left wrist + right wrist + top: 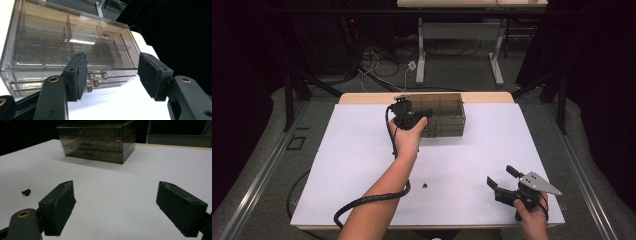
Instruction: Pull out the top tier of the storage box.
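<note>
Toward the far edge of the worktop (362,150), near its middle, stands a smoky clear drawer unit (447,117) with three shallow drawers stacked one over another. Its top panel is transparent; dividers of the upper drawer's compartments show through it in the left gripper view. Small clear knobs (96,75) sit on the drawer fronts, one above another.

Left tool (404,111): held at the unit's front left corner, just in front of the upper drawers. Seen along its own jaws, the two black pads stand partly apart, nothing clamped between them. One pad (79,75) lies right beside the knobs; whether it touches them I cannot tell. The other pad is off past the unit's corner, over bare white surface. Left hand (408,135) wraps the tool body, forearm reaching from the near edge, ribbed black cable (362,202) trailing back in a loop across the worktop.

Right tool (504,180): well apart from the unit, near the front right corner of the worktop, jaws wide open and empty, pointing roughly toward the unit. Right hand (532,217) grips it from below; grey three-cornered plate (539,182) on top.

Small black screw-like piece (425,185) lies alone on the white surface, between the two forearms, clear of both tools.

Beyond the worktop: grey floor, loose cables, legs of another table (457,45).
</note>
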The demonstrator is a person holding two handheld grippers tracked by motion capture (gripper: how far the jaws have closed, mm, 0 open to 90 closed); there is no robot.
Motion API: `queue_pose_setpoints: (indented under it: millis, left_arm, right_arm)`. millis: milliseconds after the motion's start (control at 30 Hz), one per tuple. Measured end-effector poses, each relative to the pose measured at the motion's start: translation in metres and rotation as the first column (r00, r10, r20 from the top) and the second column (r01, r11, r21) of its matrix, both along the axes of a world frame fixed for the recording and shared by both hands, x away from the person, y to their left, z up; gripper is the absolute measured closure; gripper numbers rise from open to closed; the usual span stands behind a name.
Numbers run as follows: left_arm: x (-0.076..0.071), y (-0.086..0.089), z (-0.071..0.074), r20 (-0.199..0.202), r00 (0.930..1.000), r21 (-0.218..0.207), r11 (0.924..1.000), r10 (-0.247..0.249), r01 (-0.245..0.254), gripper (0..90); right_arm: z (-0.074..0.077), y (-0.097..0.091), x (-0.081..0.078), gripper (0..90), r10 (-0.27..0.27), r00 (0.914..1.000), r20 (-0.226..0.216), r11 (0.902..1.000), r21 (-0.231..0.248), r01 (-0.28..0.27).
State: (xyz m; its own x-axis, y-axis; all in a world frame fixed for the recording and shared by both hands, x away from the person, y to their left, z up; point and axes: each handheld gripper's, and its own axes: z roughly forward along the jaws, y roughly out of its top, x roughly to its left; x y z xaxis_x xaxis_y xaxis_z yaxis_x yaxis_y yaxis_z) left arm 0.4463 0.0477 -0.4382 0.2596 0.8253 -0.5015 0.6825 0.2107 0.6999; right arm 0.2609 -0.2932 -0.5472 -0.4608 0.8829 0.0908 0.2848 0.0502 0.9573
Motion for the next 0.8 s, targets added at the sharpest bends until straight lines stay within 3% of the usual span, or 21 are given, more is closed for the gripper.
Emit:
queue_pose_setpoints:
  millis: [133, 500, 600, 800]
  left_arm:
    - [0.002, 0.001, -0.004, -0.01, 0.9999, -0.011, 0.9999, -0.003, 0.003, 47.5]
    - [0.006, -0.003, -0.009, -0.061, 0.9976, -0.025, 0.9992, -0.033, 0.031, 53.9]
    - [0.007, -0.005, -0.011, -0.08, 0.9959, -0.024, 0.9989, -0.042, 0.041, 53.9]
    - [0.009, -0.009, -0.017, -0.099, 0.9947, -0.062, 0.9979, -0.028, 0.022, 53.5]
  right_arm:
    - [0.0, 0.0, 0.0, 14.7, 0.005, 1.0, 0.0, 1.0, 0.002, -0.005]
    - [-0.001, 0.0, 0.001, 14.8, 0.004, 1.0, -0.005, 0.9999, 0.01, -0.004]
    - [-0.001, 0.001, 0.0, 14.8, -0.001, 0.9999, -0.016, 0.9999, 0.016, 0.001]
    - [-0.001, 0.0, 0.002, 14.7, 0.008, 0.9999, -0.014, 0.9998, 0.018, -0.008]
